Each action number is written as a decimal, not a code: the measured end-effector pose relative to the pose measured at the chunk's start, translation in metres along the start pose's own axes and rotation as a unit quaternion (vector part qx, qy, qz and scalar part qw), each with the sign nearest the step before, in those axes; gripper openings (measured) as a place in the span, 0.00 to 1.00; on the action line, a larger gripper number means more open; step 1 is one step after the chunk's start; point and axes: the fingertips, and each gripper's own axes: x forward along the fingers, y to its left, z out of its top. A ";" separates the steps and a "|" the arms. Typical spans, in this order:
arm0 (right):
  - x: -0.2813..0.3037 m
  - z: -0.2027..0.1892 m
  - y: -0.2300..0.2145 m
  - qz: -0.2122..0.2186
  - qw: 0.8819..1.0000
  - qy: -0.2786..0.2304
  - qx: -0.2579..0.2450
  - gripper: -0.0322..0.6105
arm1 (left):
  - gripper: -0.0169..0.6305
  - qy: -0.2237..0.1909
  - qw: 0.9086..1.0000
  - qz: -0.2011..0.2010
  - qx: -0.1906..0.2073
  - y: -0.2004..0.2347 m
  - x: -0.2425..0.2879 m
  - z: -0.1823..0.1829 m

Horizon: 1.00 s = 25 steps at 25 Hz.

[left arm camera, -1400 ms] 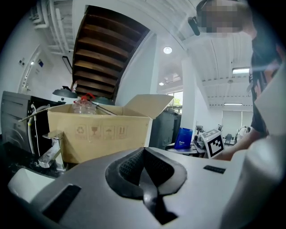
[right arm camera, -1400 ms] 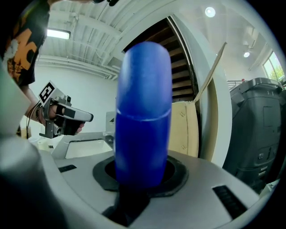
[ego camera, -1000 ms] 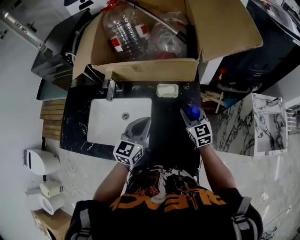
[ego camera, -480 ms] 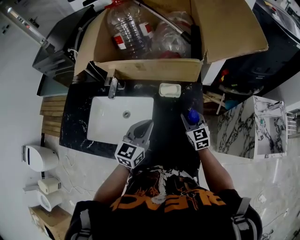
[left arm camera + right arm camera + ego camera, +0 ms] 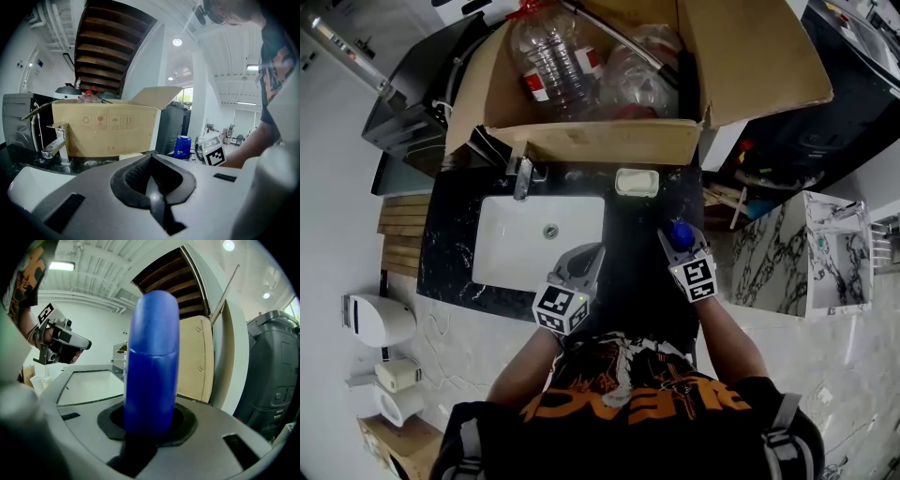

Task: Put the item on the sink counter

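The right gripper (image 5: 674, 238) pinches an upright blue bottle (image 5: 152, 362) in its fingers, near the right edge of the black desk (image 5: 639, 258). The bottle's white print is unreadable. The left gripper's (image 5: 153, 183) fingers are pressed together and empty. The cardboard box (image 5: 105, 129) at the desk's back edge bears handling symbols.

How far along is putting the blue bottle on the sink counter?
Done: the blue bottle is picked up, upright in the right tongs, which are shut on it. In hand: it is over the black counter, beside the basin; whether its base touches is not visible. Remaining: set it down and let go. The left tongs are shut and empty.
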 end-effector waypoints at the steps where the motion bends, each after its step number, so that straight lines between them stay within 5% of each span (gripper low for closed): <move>1: 0.000 -0.001 -0.001 0.000 1.000 0.000 0.001 0.24 | 0.05 0.003 1.000 -0.002 0.000 -0.001 0.001 -0.003; 6: 0.000 0.000 -0.001 0.019 1.000 0.002 0.003 0.26 | 0.05 0.016 1.000 -0.015 0.000 -0.007 0.008 -0.010; 11: -0.005 0.010 -0.004 0.018 1.000 -0.008 0.002 0.52 | 0.05 0.012 1.000 -0.025 0.000 -0.011 0.010 -0.008; 25: -0.024 0.056 0.004 0.004 0.999 -0.041 -0.021 0.54 | 0.05 -0.004 1.000 -0.011 -0.009 -0.006 -0.018 -0.010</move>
